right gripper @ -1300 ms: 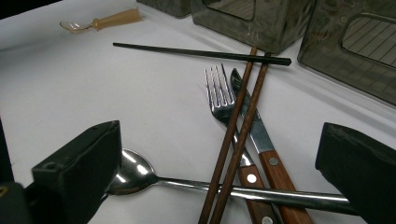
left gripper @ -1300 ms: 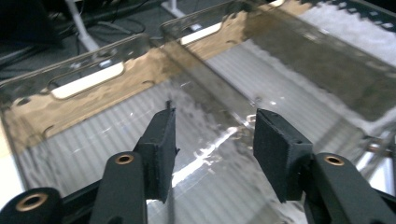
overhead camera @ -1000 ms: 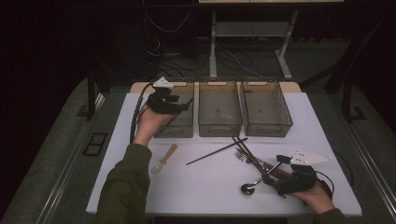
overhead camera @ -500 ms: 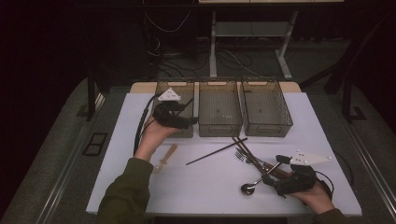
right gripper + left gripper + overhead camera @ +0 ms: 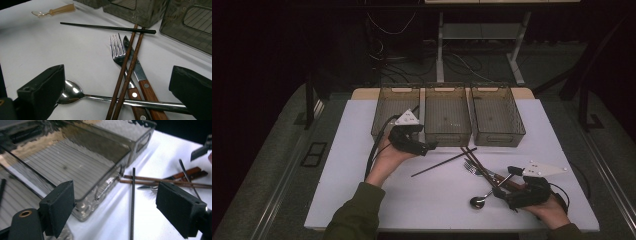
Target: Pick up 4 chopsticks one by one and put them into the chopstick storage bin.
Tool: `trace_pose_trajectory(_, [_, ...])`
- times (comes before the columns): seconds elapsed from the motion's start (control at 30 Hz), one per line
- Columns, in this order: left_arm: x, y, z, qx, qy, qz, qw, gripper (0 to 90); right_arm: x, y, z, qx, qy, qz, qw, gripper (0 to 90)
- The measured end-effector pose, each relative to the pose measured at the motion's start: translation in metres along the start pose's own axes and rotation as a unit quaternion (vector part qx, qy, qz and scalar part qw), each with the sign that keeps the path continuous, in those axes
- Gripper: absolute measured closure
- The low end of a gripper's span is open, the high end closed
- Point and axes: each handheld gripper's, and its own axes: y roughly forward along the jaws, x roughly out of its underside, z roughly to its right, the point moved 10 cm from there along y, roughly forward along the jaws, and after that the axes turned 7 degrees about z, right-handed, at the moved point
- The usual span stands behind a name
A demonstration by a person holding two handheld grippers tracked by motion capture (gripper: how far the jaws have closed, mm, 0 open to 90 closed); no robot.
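Observation:
My left gripper (image 5: 432,146) hovers at the front corner of the middle bin (image 5: 447,131), jaws pointing right. Its jaws have just been opening and stand open, holding nothing (image 5: 117,212). A black chopstick (image 5: 132,200) lies on the table in line with the gap, untouched. My right gripper (image 5: 503,194) rests open near the table's front right (image 5: 117,92), over a steel spoon (image 5: 72,93). Across that spoon lie two brown chopsticks (image 5: 127,70), a fork (image 5: 117,50) and a wood-handled knife (image 5: 138,72).
Three smoky plastic bins stand in a row at the back: left bin (image 5: 387,112), the middle one, and right bin (image 5: 507,115). A dark slim stick (image 5: 2,188) lies in the bin beside the middle one. A small clear spoon with a tan handle (image 5: 53,11) lies to the left.
My left gripper has moved from above the left bin to the right and down, toward the black chopstick, and its jaws have widened. The right gripper has stayed put.

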Motion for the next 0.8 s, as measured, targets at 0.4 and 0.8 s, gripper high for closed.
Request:
trace_pose_trajectory(0.4, [0.022,0.020,0.026,0.025,0.013,-0.019,0.9994,23.1,0.001,0.000,-0.001,-0.001,-0.004,-0.002,1.0000,0.9])
trace_pose_trajectory(0.8, [0.042,0.040,0.038,0.036,0.028,-0.046,0.9979,57.7,0.000,-0.001,0.001,0.002,-0.003,0.000,1.0000,0.8])
